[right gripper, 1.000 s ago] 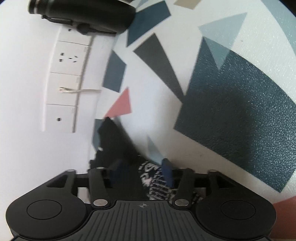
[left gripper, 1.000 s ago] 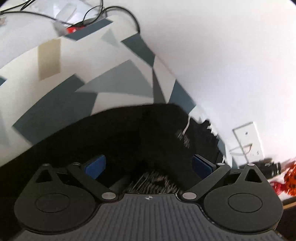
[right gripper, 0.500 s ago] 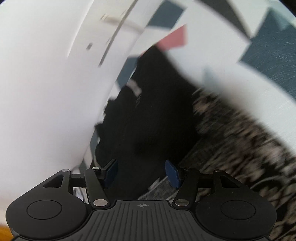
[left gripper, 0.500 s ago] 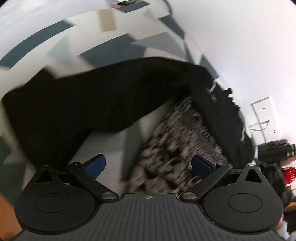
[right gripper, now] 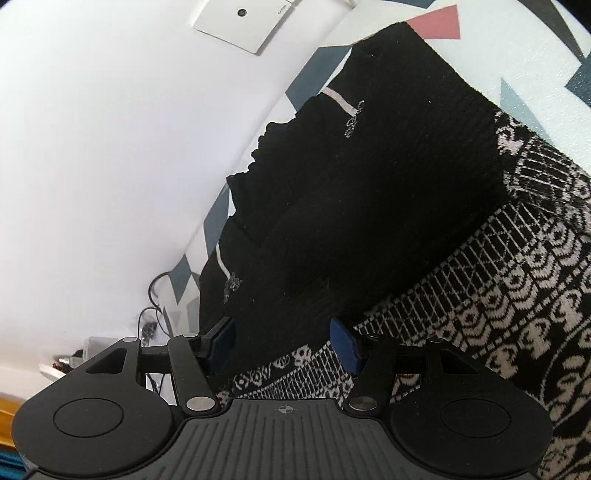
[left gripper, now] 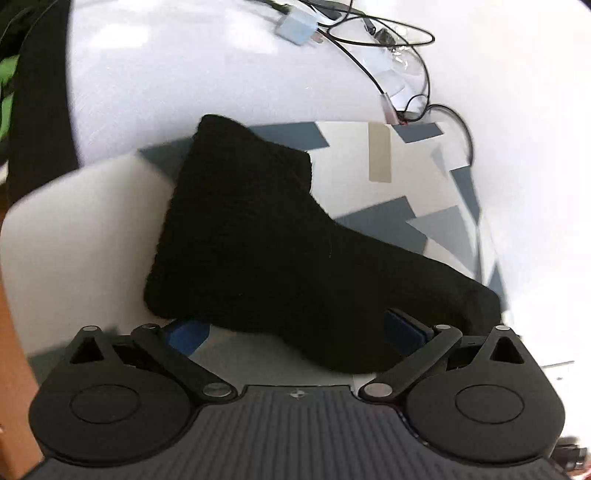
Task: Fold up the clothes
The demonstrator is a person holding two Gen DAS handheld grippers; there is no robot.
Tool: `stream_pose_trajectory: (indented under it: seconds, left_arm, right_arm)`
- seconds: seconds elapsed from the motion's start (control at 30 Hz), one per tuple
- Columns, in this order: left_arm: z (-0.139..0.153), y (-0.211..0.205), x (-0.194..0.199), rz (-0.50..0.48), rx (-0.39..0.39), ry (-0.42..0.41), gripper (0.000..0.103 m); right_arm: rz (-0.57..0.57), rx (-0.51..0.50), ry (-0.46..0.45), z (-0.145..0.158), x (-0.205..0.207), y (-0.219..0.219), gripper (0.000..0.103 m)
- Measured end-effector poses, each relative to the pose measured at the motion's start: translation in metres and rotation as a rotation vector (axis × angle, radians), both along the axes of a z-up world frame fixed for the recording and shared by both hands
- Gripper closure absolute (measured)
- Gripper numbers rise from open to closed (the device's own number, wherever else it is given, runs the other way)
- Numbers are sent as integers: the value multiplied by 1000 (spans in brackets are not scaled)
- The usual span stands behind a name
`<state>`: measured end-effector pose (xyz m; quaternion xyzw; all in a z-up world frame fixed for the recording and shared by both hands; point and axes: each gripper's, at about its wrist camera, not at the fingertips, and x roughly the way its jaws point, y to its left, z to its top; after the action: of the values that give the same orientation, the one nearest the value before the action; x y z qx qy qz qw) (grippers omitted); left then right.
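Observation:
A black knit sweater with a black-and-white patterned panel [right gripper: 480, 295] lies flat on a mat printed with geometric shapes [left gripper: 92, 240]. One black sleeve [left gripper: 258, 240] stretches across the mat in the left wrist view. My left gripper [left gripper: 295, 330] hovers over the sleeve's near end with its blue pads wide apart, open. In the right wrist view, the black part of the sweater [right gripper: 369, 166] runs along the wall side. My right gripper [right gripper: 282, 343] stands open above it. Dark cloth shows between the pads but is not pinched.
Black cables and a small pale blue charger [left gripper: 297, 29] lie on the white surface beyond the mat. A white wall plate [right gripper: 243, 22] sits on the wall beside the sweater. More cables [right gripper: 151, 321] trail at the mat's far corner. A wooden edge [left gripper: 11, 387] shows at the left.
The left view swung away from the patterned panel and now shows the black sleeve laid out. The right gripper rolled and drew back from the cloth, so more of the sweater shows.

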<state>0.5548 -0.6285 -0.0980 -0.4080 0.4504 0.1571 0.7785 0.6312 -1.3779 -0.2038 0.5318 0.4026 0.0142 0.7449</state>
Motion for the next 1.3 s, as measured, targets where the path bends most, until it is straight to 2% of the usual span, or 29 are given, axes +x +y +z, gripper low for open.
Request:
stream_pose_trajectory:
  seconds: [0.1, 0.2, 0.23, 0.27, 0.3, 0.33, 0.37, 0.4, 0.47, 0.57, 0.7, 0.8, 0.87, 0.97, 1.03, 1.1, 1.17, 1.23, 1.27, 1.3]
  left_arm:
    - [2, -14, 25, -23, 116, 81, 1]
    - [3, -25, 42, -18, 205, 108, 5]
    - [4, -27, 45, -13, 221, 104, 17]
    - [6, -28, 47, -13, 233, 98, 37]
    - [9, -28, 51, -24, 234, 87, 49]
    - [11, -28, 55, -34, 236, 77, 71]
    - [14, -27, 59, -45, 237, 66, 85]
    - [18, -27, 62, -52, 244, 53, 90]
    - [30, -29, 71, -48, 289, 14, 91]
    - [55, -47, 86, -85, 395, -53, 92]
    - [89, -113, 104, -256, 503, -189, 92]
    - [102, -177, 114, -419, 465, -291, 92]
    - [102, -227, 111, -537, 493, -359, 92]
    - [92, -299, 105, -721, 511, -433, 92]
    - [77, -344, 101, -885, 504, -448, 91]
    - [60, -380, 95, -1036, 534, -443, 78]
    - [53, -398, 83, -1123, 565, -448, 43]
    - [59, -397, 70, -1150, 534, -502, 25]
    - [65, -390, 65, -1151, 511, -542, 21]
    - [70, -382, 60, -1146, 520, -565, 19]
  right_arm:
    - [-10, -30, 5, 5, -9, -2, 46]
    - [-12, -71, 6, 8, -18, -4, 46]
    - [-20, -68, 4, 8, -22, -6, 46]
    - [-29, -62, 2, 8, -26, -8, 46]
    - [-42, -58, 3, 8, -31, -11, 45]
    - [-56, -56, 4, 8, -35, -14, 43]
    - [-70, -53, 6, 7, -40, -18, 41]
    - [-85, -47, 8, 6, -44, -21, 40]
    - [-113, -33, 10, 2, -52, -29, 40]
    - [-165, -8, 11, -5, -65, -42, 40]
    - [-249, 16, 10, -13, -79, -64, 40]
    - [-317, 11, 3, -14, -93, -85, 40]
    - [-350, -4, 1, -13, -103, -96, 40]
    - [-390, -17, -1, -14, -119, -108, 40]
    - [-412, -27, 1, -15, -128, -114, 40]
    - [-419, -46, 17, -17, -134, -118, 40]
    - [-426, -61, 31, -18, -139, -123, 40]
    - [-432, -72, 31, -18, -142, -124, 40]
    - [-434, -83, 28, -17, -143, -125, 40]
    - [-432, -100, 22, -16, -141, -124, 40]
